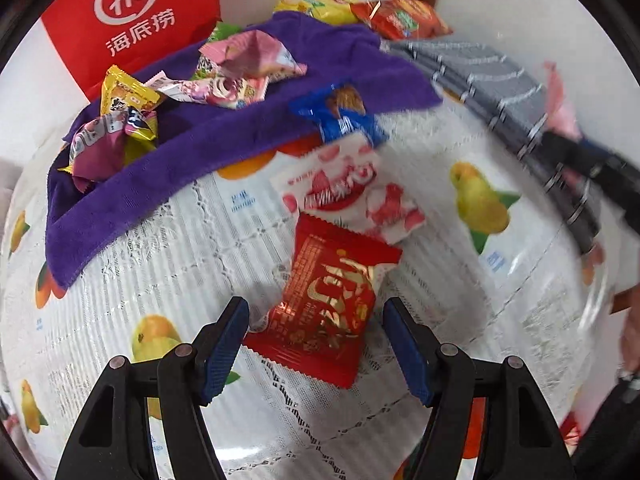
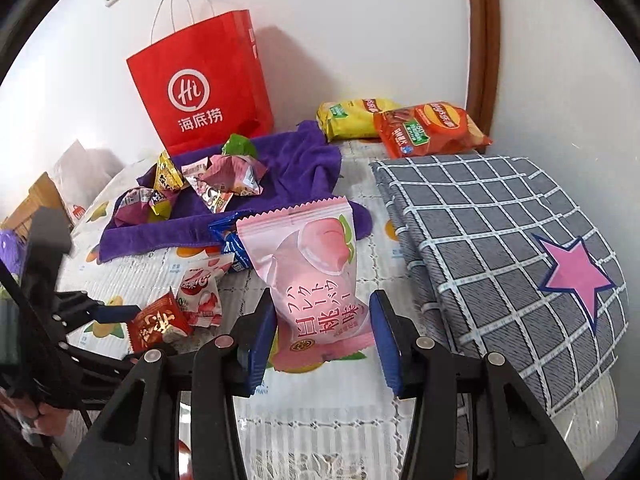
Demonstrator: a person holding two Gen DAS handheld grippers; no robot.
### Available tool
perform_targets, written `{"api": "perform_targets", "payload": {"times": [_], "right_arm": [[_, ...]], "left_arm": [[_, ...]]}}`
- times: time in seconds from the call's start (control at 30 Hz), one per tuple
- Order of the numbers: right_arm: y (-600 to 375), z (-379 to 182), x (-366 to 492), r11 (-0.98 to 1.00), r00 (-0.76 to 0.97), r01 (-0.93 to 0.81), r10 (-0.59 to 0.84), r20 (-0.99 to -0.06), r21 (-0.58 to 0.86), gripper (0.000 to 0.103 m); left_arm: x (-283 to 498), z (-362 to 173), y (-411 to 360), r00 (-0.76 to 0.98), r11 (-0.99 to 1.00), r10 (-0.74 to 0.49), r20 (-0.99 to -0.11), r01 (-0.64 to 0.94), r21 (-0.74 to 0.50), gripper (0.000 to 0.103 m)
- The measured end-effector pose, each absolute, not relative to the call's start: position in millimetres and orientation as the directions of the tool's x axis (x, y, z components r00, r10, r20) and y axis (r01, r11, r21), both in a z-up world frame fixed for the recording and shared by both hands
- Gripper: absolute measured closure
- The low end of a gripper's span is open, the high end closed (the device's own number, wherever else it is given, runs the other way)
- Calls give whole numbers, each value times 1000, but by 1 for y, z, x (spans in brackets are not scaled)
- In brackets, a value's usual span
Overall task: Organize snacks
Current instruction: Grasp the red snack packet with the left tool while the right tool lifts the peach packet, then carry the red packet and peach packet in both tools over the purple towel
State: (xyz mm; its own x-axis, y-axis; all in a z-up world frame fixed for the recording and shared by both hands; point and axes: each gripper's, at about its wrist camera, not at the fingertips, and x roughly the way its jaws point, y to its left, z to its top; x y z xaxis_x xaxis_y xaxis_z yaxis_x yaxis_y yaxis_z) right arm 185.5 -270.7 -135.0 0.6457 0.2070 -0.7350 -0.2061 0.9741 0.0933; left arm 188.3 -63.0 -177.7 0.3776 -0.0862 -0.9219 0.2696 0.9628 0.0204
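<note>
White wall, fruit-print tablecloth (image 2: 320, 400), left tongs (image 1: 316, 344) spread, right tongs (image 2: 322, 336) pinching pink peach packet (image 2: 316, 276) (upright).

Purple towel (image 2: 280, 160), grey/white check cloth (image 2: 480, 220) w/ pink star (image 2: 576, 272), red bag (image 2: 200, 92).

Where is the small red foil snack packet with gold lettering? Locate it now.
In the left wrist view the small red foil snack packet lies on the fruit-print tablecloth between the open left gripper fingers, overlapping the white-and-pink strawberry packet.
</note>
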Motion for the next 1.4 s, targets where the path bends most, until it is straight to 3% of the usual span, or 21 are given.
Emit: {"api": "perform_targets", "payload": {"times": [0.23, 0.33, 0.4, 0.83, 1.07, 1.4], "right_arm": [[-274, -140, 183, 975, 629, -196, 206, -749, 104, 57], [-270, -143, 182, 975, 620, -199, 206, -757, 102, 57], [-267, -144, 182, 974, 612, -203, 209, -763, 104, 57], [-227, -92, 193, 961, 648, -266, 240, -723, 81, 57], [-199, -48, 233, 959, 660, -264, 254, -707, 97, 57], [-160, -26, 307, 950, 637, -271, 297, -712, 154, 57]], "left_arm": [[188, -176, -60, 410, 963, -104, -906, 269, 12, 36], [187, -173, -60, 437, 961, -95, -894, 273, 31, 57], [185, -169, -59, 442, 960, -109, -890, 280, 22, 58], [187, -103, -25, 550, 975, -105, -829, 222, 25, 59], [217, -55, 8, 625, 989, -79, -777, 145, 16, 59], [282, -13, 42, 685, 997, -62, -726, 77, -12, 59]]}}
